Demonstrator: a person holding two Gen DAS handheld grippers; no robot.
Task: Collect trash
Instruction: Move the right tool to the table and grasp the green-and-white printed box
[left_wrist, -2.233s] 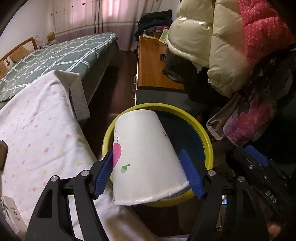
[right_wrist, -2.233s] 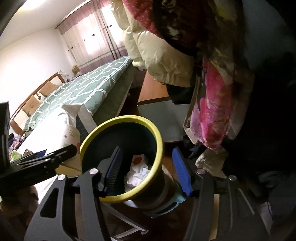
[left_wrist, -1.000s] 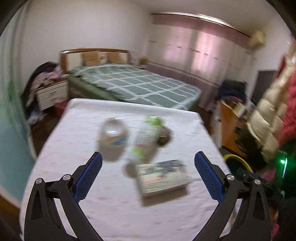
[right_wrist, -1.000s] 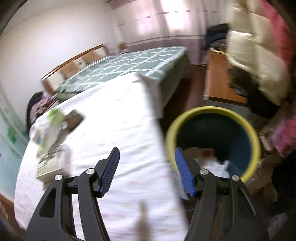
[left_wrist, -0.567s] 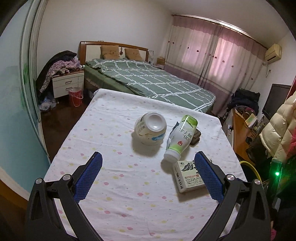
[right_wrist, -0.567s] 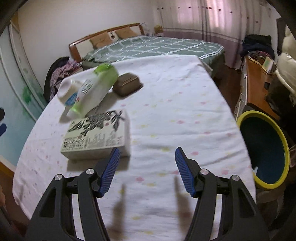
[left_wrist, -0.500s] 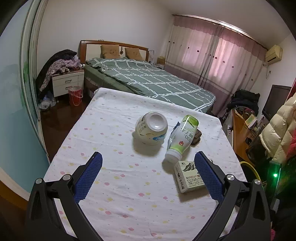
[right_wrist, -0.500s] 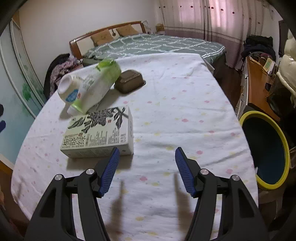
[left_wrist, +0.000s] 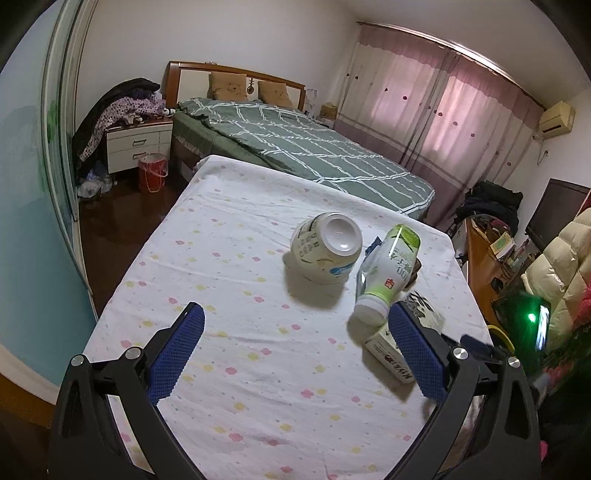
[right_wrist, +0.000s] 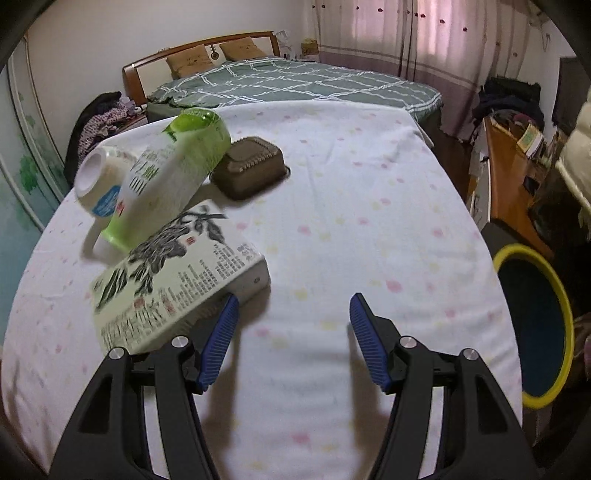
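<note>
Both grippers, left gripper (left_wrist: 293, 350) and right gripper (right_wrist: 291, 341), are now nearing the table (right_wrist: 369, 206) from the bin (right_wrist: 532, 328); fingers are standing open, empty. Bottle (right_wrist: 166, 177), cup (left_wrist: 327, 251), box (right_wrist: 177, 273) are lying near its far-left corner.

A white cotton-like cloth with pastel dots (left_wrist: 236, 280) covers the desk, matt and lightly creased. The white-and-green plastic bottle (right_wrist: 166, 173) has a glossy printed sleeve. The white paper cup lying on its side (left_wrist: 327, 251) looks smooth with a slight sheen. The printed cardboard box (right_wrist: 173, 273) is matt. The small brown plastic tray (right_wrist: 249, 166) looks dull. Each tool has matt black plastic arms, ribbed blue pads (right_wrist: 221, 339) and shiny metal screws (left_wrist: 460, 353).
</note>
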